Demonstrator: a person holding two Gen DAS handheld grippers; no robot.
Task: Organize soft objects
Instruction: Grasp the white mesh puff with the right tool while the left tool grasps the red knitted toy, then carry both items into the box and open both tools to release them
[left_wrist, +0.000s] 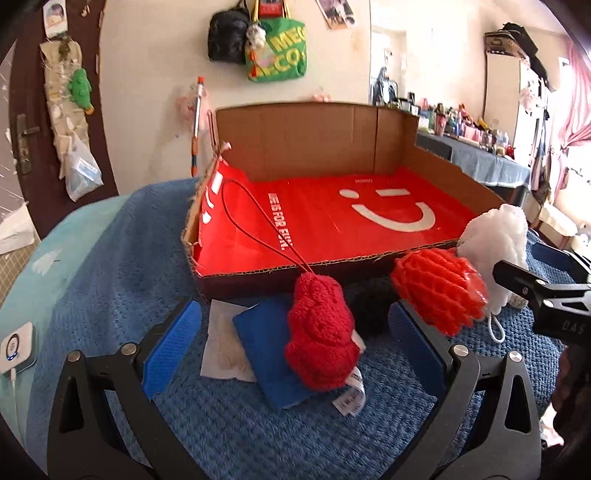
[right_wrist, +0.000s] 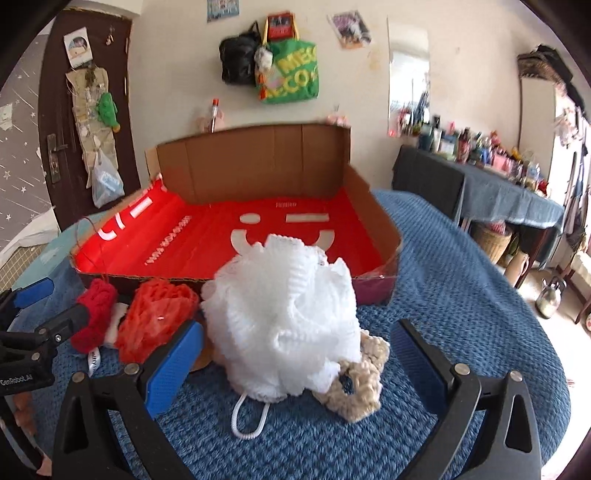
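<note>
left gripper (left_wrist: 291, 347) jaws wide open around red knit toy (left_wrist: 320, 332) | right gripper (right_wrist: 295, 360) open around white mesh pouf (right_wrist: 284, 321) | both look squishy-light, I'd pinch mid-body | box (right_wrist: 373, 218) at 12 o'clock

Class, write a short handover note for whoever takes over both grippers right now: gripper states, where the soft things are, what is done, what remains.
Left gripper: open, holding nothing, framing the red knitted toy with a cord loop.
Right gripper: open, holding nothing, framing the white mesh bath pouf.
On the blue knitted blanket, in front of the box: red toy, orange mesh pouf, white pouf, beige fluffy scrunchie, a dark item behind the red toy.
Cardboard box with red smiley lining: nothing soft inside; only the toy's cord lies over its edge.
Done: nothing boxed. Left: presumably move every soft item in.
</note>
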